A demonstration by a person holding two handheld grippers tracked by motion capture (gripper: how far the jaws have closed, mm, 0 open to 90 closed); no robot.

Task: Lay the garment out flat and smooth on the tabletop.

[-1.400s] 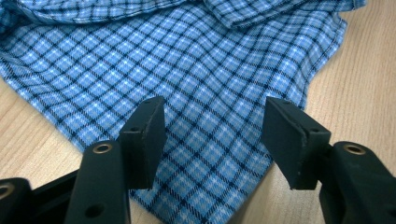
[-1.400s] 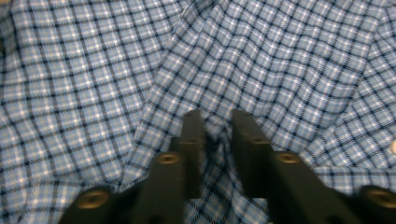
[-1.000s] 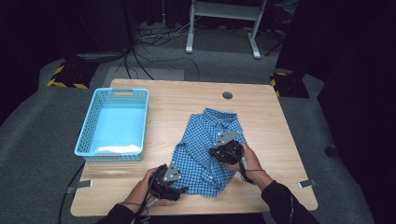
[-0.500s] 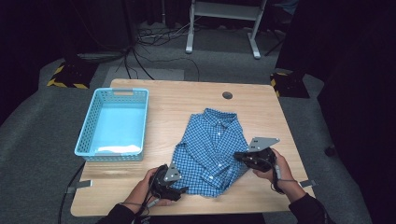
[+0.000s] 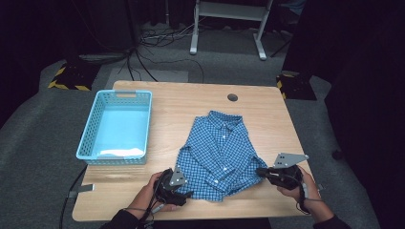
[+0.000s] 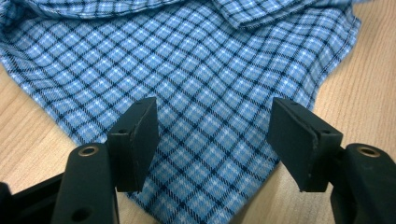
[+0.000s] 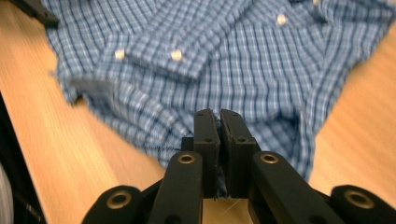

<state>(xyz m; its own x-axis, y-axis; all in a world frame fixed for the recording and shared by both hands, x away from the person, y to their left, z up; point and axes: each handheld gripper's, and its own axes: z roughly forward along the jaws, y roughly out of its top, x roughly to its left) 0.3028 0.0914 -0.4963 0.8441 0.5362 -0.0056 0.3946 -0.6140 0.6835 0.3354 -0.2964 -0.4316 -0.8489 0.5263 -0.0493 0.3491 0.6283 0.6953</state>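
We have a blue checked shirt (image 5: 217,152) lying flat just beside the blue basket (image 5: 116,126), on the side away from its long wall. It is light, soft cloth that will sag and crease rather than hold shape, so we judge hems and corners the best holds. Our right gripper (image 7: 218,122) is clamped on a thin fold at the shirt's edge farthest from the basket. Our left gripper (image 6: 215,140) has its jaws apart, straddling the near corner on the basket's side, not pinching.
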